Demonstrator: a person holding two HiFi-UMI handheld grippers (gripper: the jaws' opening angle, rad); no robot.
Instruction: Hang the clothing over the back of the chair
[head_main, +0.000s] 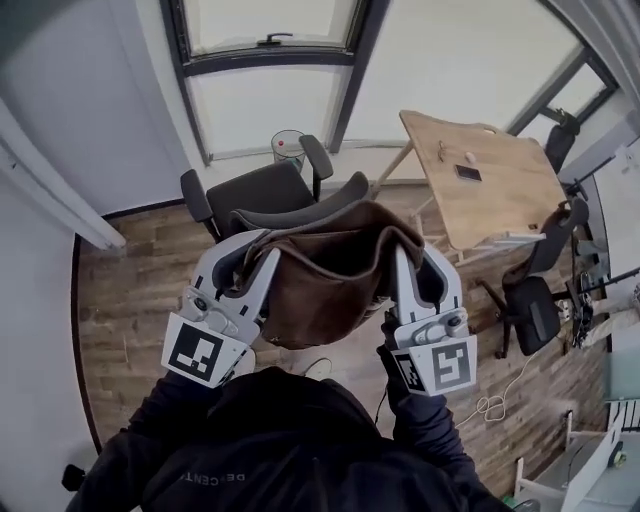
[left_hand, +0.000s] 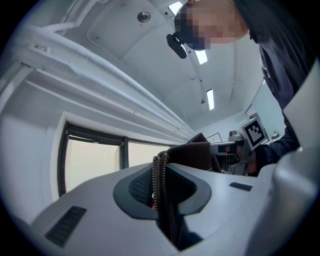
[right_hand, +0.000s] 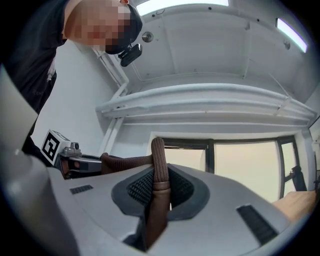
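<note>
A brown jacket (head_main: 330, 275) hangs stretched between my two grippers, raised in front of me. My left gripper (head_main: 262, 248) is shut on the jacket's zipper edge (left_hand: 159, 185); the zipper teeth run between its pads. My right gripper (head_main: 402, 252) is shut on a ribbed brown hem (right_hand: 158, 167) of the same jacket. Beyond and below the jacket stands a dark office chair (head_main: 262, 195) with armrests, its curved back (head_main: 300, 214) just behind the cloth. Both grippers point slightly upward, towards the window.
A wooden table (head_main: 485, 180) with a phone on it stands at the right. A second black chair (head_main: 535, 300) sits lower right beside cables on the wood floor. A small bin (head_main: 288, 148) stands under the window (head_main: 275, 70).
</note>
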